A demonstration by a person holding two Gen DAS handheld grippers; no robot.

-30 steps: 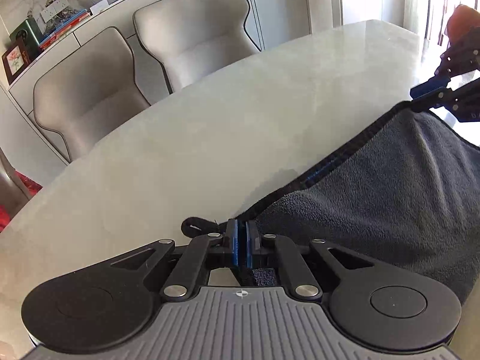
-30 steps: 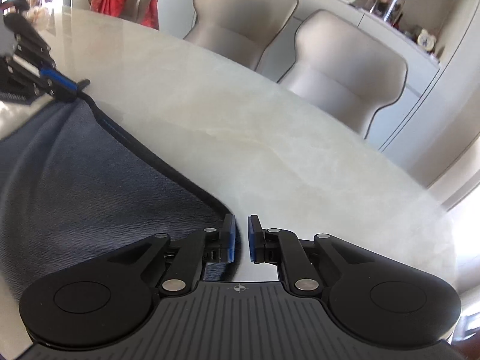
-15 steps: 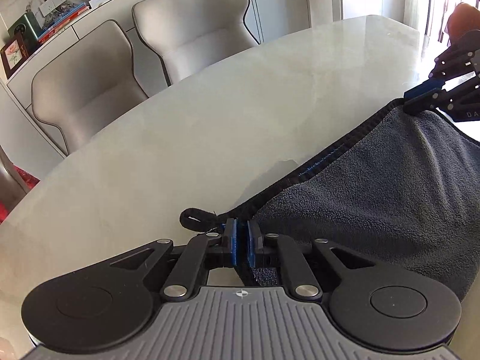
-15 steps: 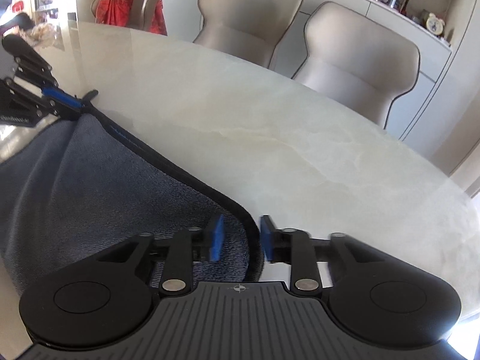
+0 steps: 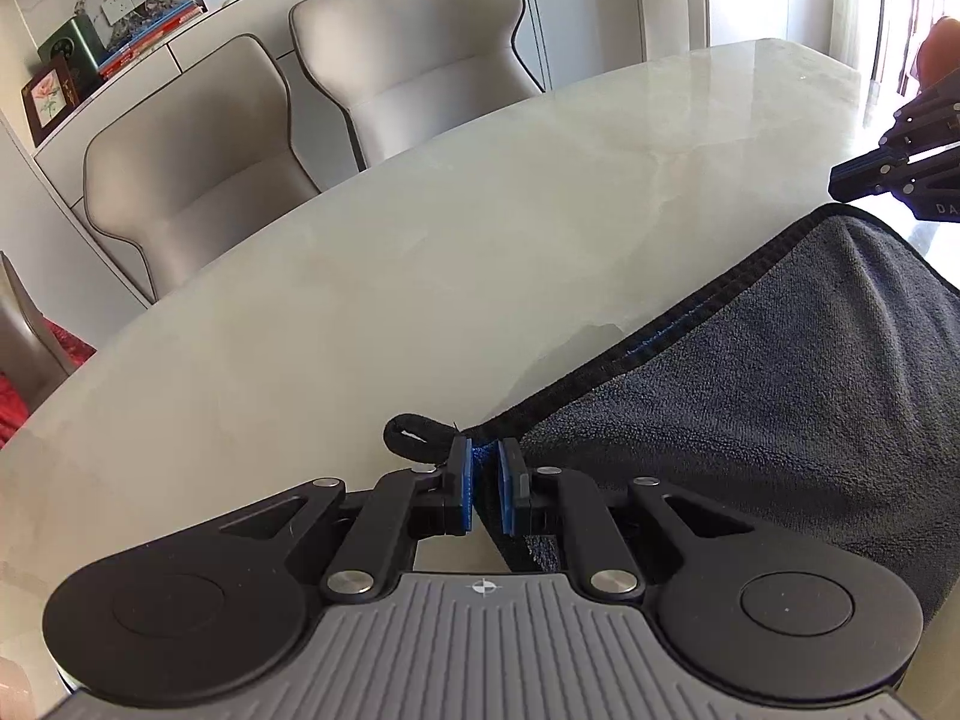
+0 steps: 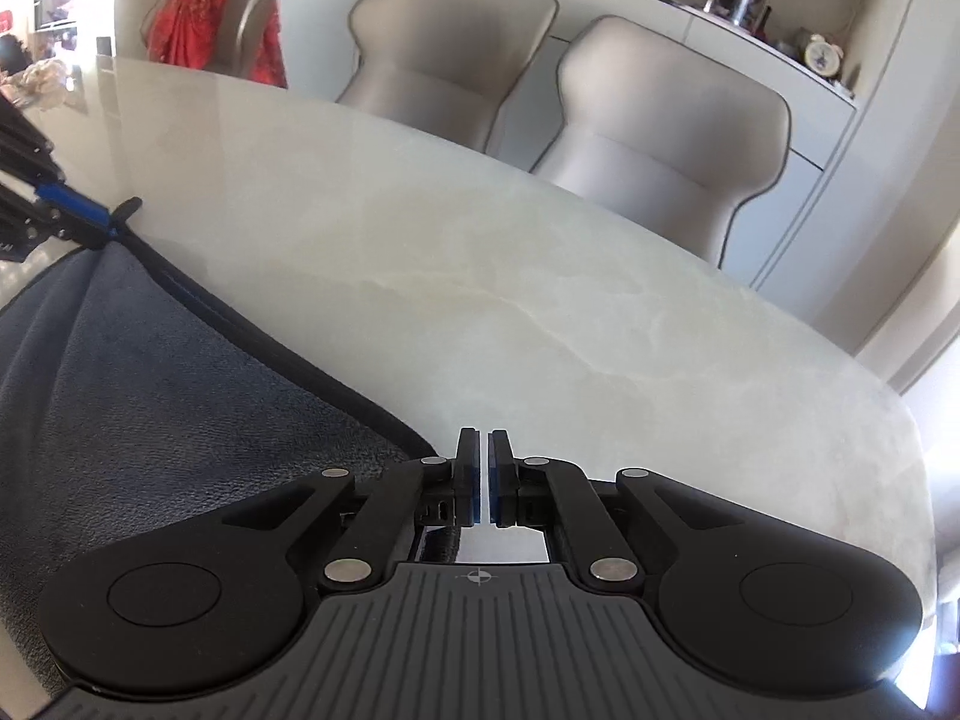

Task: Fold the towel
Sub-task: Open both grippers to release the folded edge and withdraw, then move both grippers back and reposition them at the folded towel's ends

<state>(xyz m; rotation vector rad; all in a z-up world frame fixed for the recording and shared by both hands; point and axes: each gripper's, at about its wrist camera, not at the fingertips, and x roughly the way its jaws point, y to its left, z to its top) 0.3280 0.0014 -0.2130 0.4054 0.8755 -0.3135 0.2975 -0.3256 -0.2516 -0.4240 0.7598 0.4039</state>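
A dark grey towel with black trim lies spread on the pale marble table. My left gripper is shut on its near corner, and blue stitching shows between the pads beside the black hanging loop. In the right wrist view this left gripper pinches that corner of the towel. My right gripper is shut with only a thin bright slit between its pads. The towel's edge ends just left of its fingers. In the left wrist view the right gripper hovers just above the towel's far corner.
Two grey upholstered chairs stand behind the table's far edge. A red cloth hangs over a third chair. A sideboard with books and frames runs along the wall. A person's hand holds the right gripper.
The right jaws have gone from open to shut. The towel corner that sat between them half a second ago now lies to their left. The left gripper keeps its hold.
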